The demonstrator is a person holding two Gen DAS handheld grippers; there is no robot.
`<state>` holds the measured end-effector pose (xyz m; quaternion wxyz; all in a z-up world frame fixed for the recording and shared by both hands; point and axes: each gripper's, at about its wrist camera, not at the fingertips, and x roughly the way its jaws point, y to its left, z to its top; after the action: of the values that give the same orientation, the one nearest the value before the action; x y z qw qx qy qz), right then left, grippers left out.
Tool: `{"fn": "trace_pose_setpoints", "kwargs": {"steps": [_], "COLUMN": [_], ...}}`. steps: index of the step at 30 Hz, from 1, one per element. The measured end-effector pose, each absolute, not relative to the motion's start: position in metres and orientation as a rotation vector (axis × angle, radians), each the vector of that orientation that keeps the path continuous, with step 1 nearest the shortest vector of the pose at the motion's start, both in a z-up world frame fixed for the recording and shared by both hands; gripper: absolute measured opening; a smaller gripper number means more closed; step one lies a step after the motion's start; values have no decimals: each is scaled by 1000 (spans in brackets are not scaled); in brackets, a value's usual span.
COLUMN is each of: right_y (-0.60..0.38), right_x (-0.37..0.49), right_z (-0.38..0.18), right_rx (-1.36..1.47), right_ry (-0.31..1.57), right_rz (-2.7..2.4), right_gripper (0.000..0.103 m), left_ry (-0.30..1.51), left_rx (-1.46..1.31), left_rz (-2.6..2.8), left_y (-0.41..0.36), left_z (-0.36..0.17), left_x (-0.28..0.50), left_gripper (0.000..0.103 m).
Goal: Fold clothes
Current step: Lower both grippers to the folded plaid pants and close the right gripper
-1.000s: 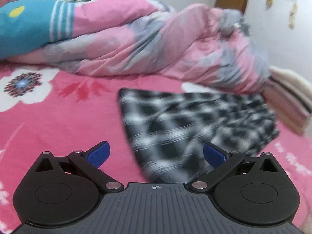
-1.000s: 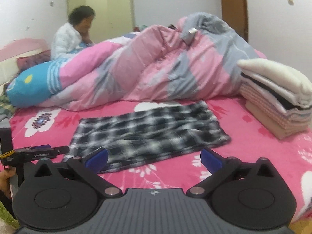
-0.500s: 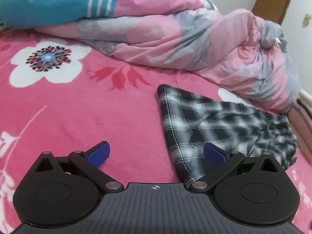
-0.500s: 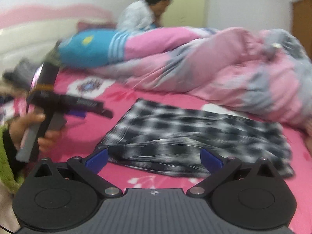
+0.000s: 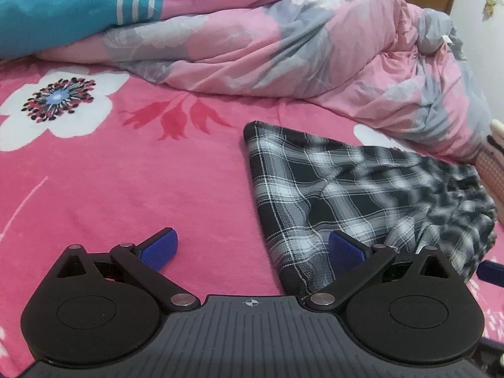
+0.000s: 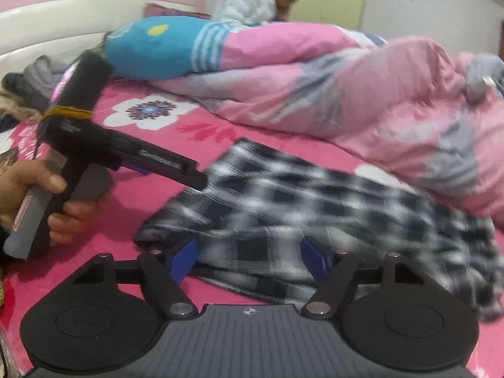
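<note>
The plaid cloth [image 5: 362, 195] lies flat on the pink sheet [image 5: 126, 189], below the quilt [image 5: 283, 47]. Your left gripper [image 5: 252, 249] is wide open over its near corner; your right gripper [image 6: 249, 260] is also open at the near edge. Pinch both corners squarely before lifting.

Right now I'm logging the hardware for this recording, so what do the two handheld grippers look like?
Both match: the left gripper and right gripper each have two blue ribbed pads on black link arms with silver pivot pins, twin round black housings, and a grey ribbed body bearing a small crosshair mark. The right view shows the left unit's grey pistol handle, black body and a yellow band.
</note>
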<state>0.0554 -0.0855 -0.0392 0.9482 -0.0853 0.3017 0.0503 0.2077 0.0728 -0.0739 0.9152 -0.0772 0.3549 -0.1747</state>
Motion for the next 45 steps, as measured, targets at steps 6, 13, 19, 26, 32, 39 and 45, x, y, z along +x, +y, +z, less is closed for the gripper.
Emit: {"fn": "trace_pose_setpoints", "kwargs": {"steps": [6, 13, 19, 26, 32, 39, 45], "right_y": [-101, -109, -115, -131, -159, -164, -192], "right_x": [55, 71, 151, 230, 181, 206, 225], "right_z": [-35, -23, -35, -63, -57, -27, -63], "right_rx": [-133, -123, -77, -38, -54, -114, -138], "right_ry": [629, 628, 717, 876, 995, 898, 1017], "right_rz": [64, 63, 96, 103, 135, 109, 31], "right_gripper": [68, 59, 43, 31, 31, 31, 31], "left_ry": [725, 692, 672, 672, 671, 667, 672], "left_rx": [-206, -206, -212, -205, -190, -166, -138], "left_rz": [-394, -325, -243, -213, -211, -206, -200], "left_y": [76, 78, 83, 81, 80, 77, 73], "left_z": [-74, -78, -81, -86, -86, -88, -90], "left_x": [208, 213, 225, 237, 237, 237, 238], "left_gripper": [103, 103, 103, 103, 103, 103, 103]}}
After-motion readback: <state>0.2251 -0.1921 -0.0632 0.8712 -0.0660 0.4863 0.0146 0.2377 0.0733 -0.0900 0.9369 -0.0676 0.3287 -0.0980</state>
